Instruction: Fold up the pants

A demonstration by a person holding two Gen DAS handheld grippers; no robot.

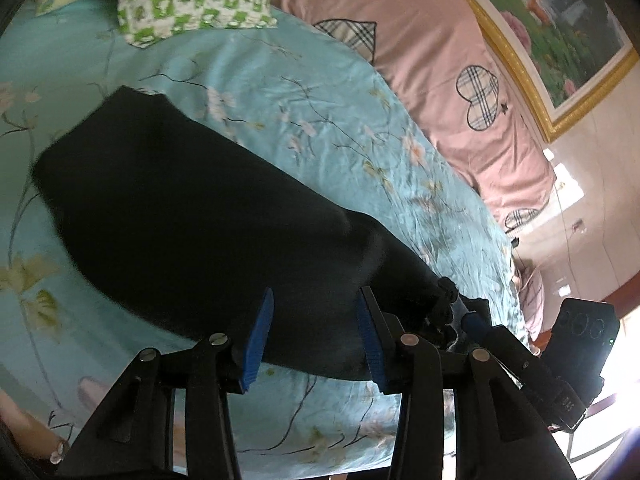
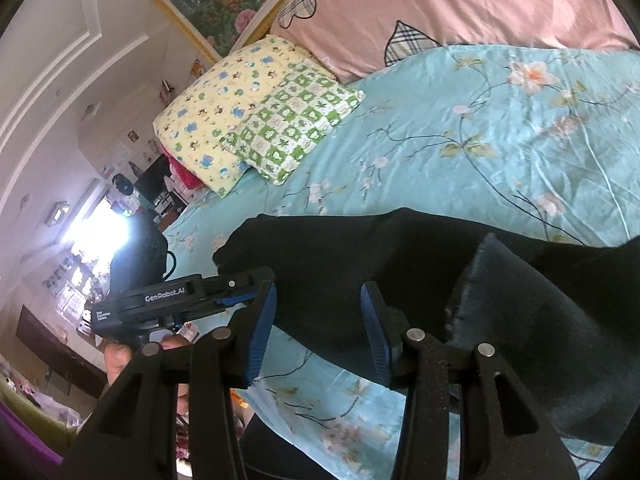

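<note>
- Left wrist view: black pants (image 1: 192, 216) lie on the teal floral bed sheet (image 1: 328, 128), already doubled up.
- Soft, limp, light cloth; looks grippy, not fragile. Best pinched at an edge or corner.
- Long axis runs from near right to far left in this view.
- Left gripper (image 1: 316, 336) released, nothing pinched.
- Right gripper (image 2: 320, 336) also apart, empty, over the pants (image 2: 360, 264).

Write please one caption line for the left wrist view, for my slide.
Open left gripper above black pants lying on a floral sheet.
</note>
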